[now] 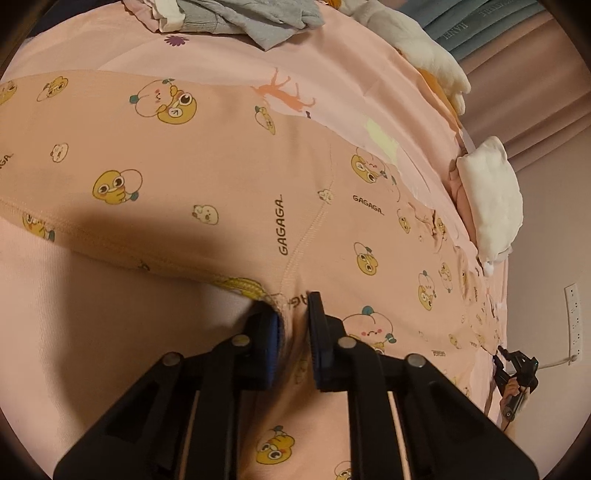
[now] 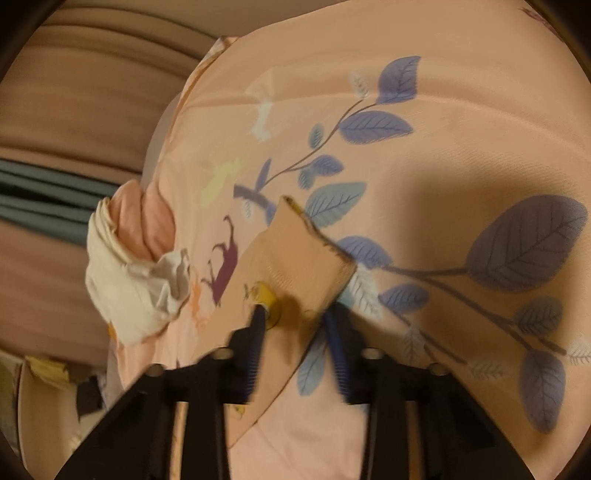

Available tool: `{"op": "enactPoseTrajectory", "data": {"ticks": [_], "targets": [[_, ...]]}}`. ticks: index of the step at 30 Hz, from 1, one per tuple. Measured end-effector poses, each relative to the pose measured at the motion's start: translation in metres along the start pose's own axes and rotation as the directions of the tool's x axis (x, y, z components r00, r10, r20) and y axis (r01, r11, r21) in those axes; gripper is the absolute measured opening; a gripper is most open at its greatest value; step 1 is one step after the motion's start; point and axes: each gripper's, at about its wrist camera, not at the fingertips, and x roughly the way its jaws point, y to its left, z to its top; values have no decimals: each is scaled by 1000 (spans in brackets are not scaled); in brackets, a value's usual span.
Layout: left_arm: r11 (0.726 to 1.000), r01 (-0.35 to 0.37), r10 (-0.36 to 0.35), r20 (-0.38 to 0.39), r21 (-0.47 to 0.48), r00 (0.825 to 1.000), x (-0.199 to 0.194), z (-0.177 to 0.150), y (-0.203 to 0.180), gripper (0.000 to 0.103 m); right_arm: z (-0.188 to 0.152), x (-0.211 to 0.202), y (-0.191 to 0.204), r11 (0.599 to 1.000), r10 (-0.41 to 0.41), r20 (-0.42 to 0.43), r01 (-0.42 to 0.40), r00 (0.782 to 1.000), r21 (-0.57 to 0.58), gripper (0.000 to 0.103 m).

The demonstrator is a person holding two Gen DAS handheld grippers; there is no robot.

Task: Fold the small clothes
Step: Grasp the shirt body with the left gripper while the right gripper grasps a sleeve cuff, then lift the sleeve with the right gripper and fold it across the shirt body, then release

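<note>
Small pink pants (image 1: 207, 177) printed with yellow cartoon ducks and "GAGAGA" lie spread on a pink bedsheet (image 1: 332, 55). My left gripper (image 1: 293, 306) is shut on the pants at the crotch seam, with fabric pinched between the jaws. In the right wrist view my right gripper (image 2: 295, 314) holds the cuffed end of one pant leg (image 2: 295, 258) just above the leaf-printed sheet (image 2: 443, 147), with the fabric between the jaws. The right gripper also shows far right in the left wrist view (image 1: 496, 363).
A pile of grey and white clothes (image 1: 236, 18) lies at the far end of the bed. White plush toys (image 1: 491, 192) sit along the bed's right edge, also in the right wrist view (image 2: 125, 284). Curtains (image 1: 535, 74) and a wall socket (image 1: 574, 317) lie beyond.
</note>
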Motion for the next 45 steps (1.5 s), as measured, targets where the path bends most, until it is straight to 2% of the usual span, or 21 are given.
{"op": "enactPoseTrajectory", "data": {"ticks": [5, 6, 11, 16, 20, 27, 30, 35, 39, 45], "targets": [[997, -57, 56, 15, 56, 998, 0, -4, -11, 12, 1, 3, 1, 1000, -18, 18, 18, 1000, -5, 19], [996, -64, 63, 19, 62, 998, 1, -5, -12, 12, 1, 3, 3, 1000, -25, 18, 25, 1000, -16, 14], [995, -68, 67, 27, 75, 997, 2, -4, -11, 13, -2, 6, 17, 990, -83, 56, 89, 995, -113, 10], [993, -78, 75, 31, 88, 997, 3, -5, -11, 13, -11, 6, 42, 953, -148, 113, 172, 983, -248, 8], [991, -88, 84, 43, 97, 996, 2, -7, -12, 13, -22, 5, 74, 911, -150, 139, 191, 979, -365, 8], [986, -109, 104, 51, 127, 993, 3, -8, -16, 13, -45, 0, 127, 877, -28, 120, 82, 992, -473, 8], [982, -122, 114, 65, 141, 991, 4, -10, -18, 12, -62, 0, 153, 848, 14, 112, 47, 994, -527, 8], [970, -130, 115, 85, 203, 990, 4, -14, -22, 12, -100, 16, 199, 804, 130, -10, -111, 992, -584, 8], [976, -107, 93, 83, 187, 992, 4, -13, -18, 12, -136, 35, 230, 758, 158, -93, -181, 983, -627, 8], [981, -74, 59, 84, 182, 995, 4, -14, -14, 12, -209, 75, 266, 691, 177, -256, -305, 950, -655, 8]]}}
